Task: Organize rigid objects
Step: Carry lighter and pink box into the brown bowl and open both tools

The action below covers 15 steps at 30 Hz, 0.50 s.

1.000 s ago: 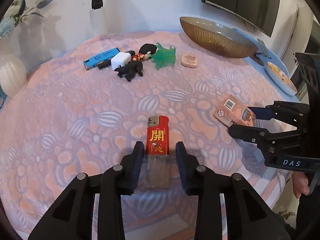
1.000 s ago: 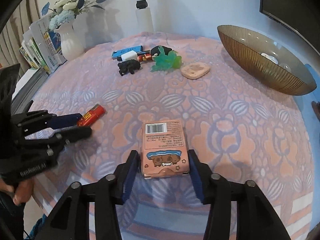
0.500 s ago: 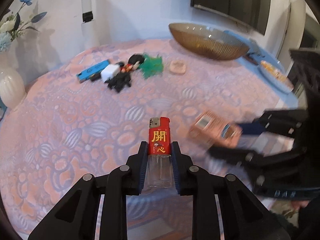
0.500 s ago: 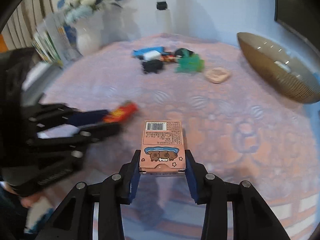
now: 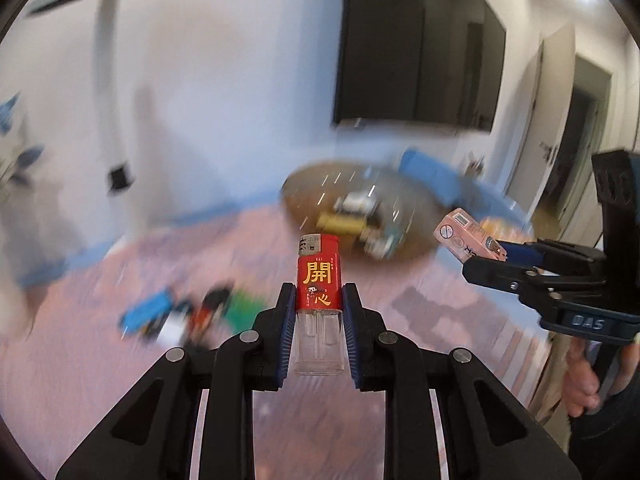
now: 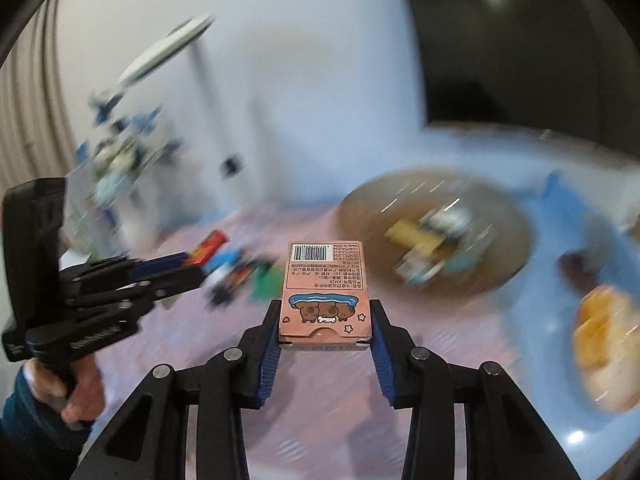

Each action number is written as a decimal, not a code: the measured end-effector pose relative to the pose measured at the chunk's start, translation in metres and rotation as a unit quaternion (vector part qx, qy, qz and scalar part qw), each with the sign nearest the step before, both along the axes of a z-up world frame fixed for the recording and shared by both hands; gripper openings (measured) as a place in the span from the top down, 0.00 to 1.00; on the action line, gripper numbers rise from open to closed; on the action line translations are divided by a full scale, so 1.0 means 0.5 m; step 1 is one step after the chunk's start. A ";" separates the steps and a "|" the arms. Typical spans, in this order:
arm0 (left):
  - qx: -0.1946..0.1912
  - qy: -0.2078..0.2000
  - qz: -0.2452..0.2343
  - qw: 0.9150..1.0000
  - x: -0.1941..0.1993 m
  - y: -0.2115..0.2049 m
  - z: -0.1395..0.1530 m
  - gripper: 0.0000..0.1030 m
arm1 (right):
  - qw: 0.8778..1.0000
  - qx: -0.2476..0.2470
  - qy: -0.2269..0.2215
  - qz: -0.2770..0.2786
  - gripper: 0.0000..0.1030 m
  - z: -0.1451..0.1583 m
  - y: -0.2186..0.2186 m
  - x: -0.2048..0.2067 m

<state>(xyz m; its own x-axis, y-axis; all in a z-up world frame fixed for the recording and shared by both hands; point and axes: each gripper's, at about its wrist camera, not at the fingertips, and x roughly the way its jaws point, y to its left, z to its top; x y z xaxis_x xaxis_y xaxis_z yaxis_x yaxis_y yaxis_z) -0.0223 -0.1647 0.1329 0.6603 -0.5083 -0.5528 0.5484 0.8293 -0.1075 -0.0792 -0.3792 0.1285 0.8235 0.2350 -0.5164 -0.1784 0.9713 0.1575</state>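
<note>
Jaws of both grippers are clamped on cargo held clear above the pink patterned bench (image 5: 120, 280). Ahead sits the wide brown ribbed bowl (image 6: 500, 280), already holding blurred items, so probably the drop-off. Right gripper (image 6: 325, 334) pinches the pink printed card box (image 6: 325, 292) by its side edges, flat. Left gripper (image 5: 319, 320) squeezes the red-sleeved clear plastic lighter (image 5: 319, 292) at its waist, its metal head pointing forward.

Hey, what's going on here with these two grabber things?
A person holds a gripper in each hand. The left gripper is shut on a red lighter, and the right gripper is shut on a small pink box. Both are held in the air above the pink tablecloth, pointing toward the brown bowl that already holds some items.
</note>
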 end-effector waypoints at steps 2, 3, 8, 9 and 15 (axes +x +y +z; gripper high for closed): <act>-0.006 -0.008 -0.003 1.000 0.037 -0.039 0.026 0.81 | 0.999 -0.012 -0.005 -0.042 0.61 0.042 -0.045 0.031; -0.007 -0.010 -0.004 1.000 0.058 -0.060 0.035 0.81 | 0.998 -0.015 -0.004 -0.064 0.61 0.060 -0.066 0.048; -0.009 0.025 -0.015 1.000 0.147 -0.144 0.014 0.81 | 0.987 -0.035 0.052 -0.151 0.61 0.065 -0.143 0.147; -0.008 0.033 -0.018 0.999 0.157 -0.155 0.004 0.81 | 0.985 -0.034 0.076 -0.152 0.61 0.050 -0.152 0.171; 0.013 0.056 -0.046 0.997 0.178 -0.222 -0.052 0.81 | 0.976 -0.047 0.146 -0.153 0.61 -0.024 -0.165 0.237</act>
<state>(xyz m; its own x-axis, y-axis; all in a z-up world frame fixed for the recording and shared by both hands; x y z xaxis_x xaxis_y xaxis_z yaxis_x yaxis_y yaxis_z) 0.0666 -0.2759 0.1068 0.5448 -0.5485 -0.6343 0.6086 0.7790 -0.1509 0.0393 -0.4618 0.1164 0.6621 -0.0588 -0.7471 0.1609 0.9848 0.0650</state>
